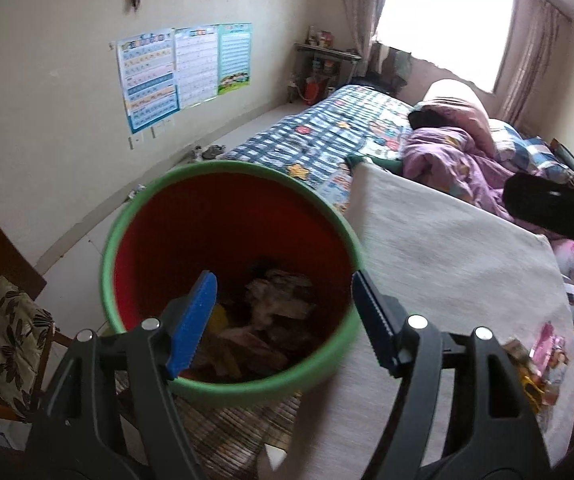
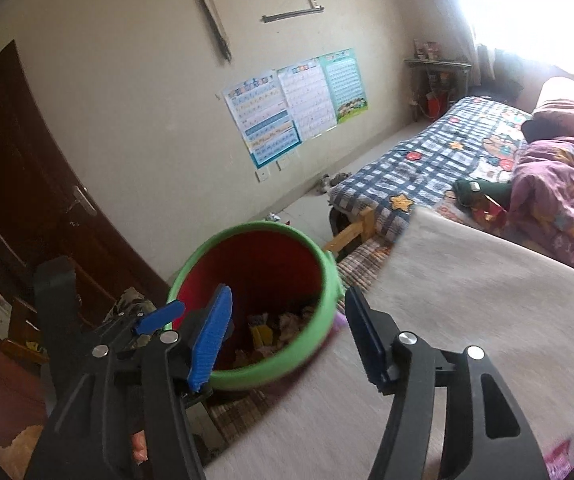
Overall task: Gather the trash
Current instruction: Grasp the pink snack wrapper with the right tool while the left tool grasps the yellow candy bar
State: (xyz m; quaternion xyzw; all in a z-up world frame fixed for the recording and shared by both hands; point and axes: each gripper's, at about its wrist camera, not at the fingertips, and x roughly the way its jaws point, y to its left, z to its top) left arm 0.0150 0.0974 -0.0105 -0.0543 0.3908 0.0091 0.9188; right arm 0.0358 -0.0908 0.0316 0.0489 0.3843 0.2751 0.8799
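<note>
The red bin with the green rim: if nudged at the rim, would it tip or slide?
The bin looks like thin plastic, so probably light. The crumpled trash covers only its bottom, adding little weight. A rim push would likelier tip it; a low push should slide it.

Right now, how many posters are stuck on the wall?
3, side by side: the blue poster on the left, the white poster in the middle, the green poster on the right.

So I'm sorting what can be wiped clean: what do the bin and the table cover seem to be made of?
The bin looks like moulded plastic: smooth red wall, thick green rim with a dull sheen. The table cover looks like woven cloth, off-white and matte, with a faint grainy texture; the blur leaves the fibre open.
</note>
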